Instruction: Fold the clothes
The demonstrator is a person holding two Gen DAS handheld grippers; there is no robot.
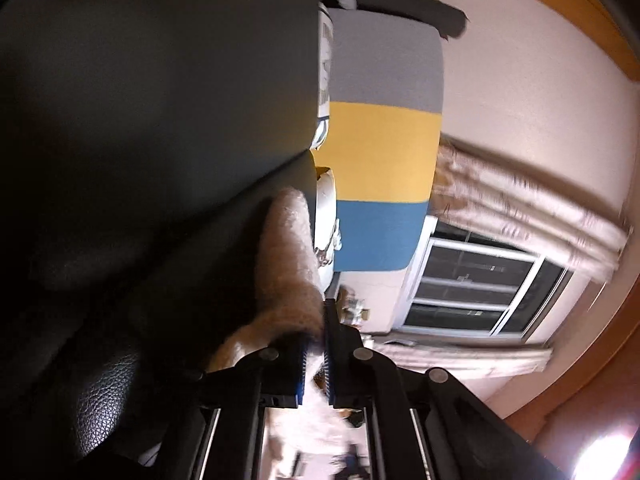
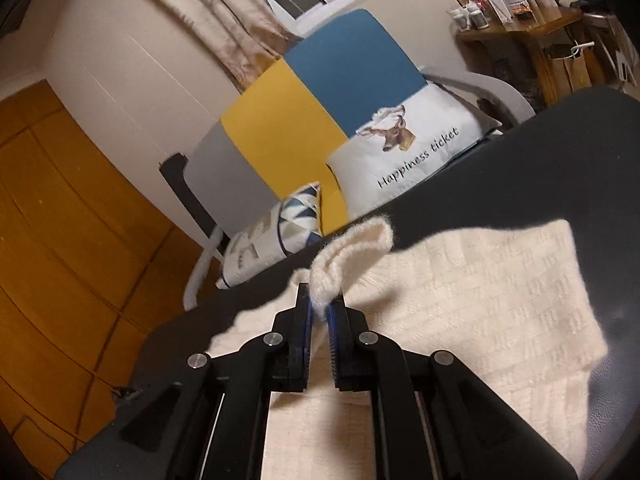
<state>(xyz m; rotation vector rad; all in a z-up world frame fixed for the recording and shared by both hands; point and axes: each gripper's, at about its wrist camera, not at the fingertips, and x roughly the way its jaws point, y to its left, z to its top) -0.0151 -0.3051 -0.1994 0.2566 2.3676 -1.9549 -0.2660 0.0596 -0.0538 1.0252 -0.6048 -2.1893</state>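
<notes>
Right gripper (image 2: 318, 312): we see its blue-padded jaws nearly closed, pinching a raised fold of the cream knit garment (image 2: 460, 280). From the pinch the garment spreads toward 3 and 5 o'clock, lying flat on the dark leather surface (image 2: 560, 152). Left gripper (image 1: 314, 354): its jaws stand almost together, clamping a fuzzy cream edge of the same garment, which runs toward 11 o'clock. Beyond, at 12 o'clock in the right wrist view, we note a cushion (image 2: 412, 152) printed with a deer.
</notes>
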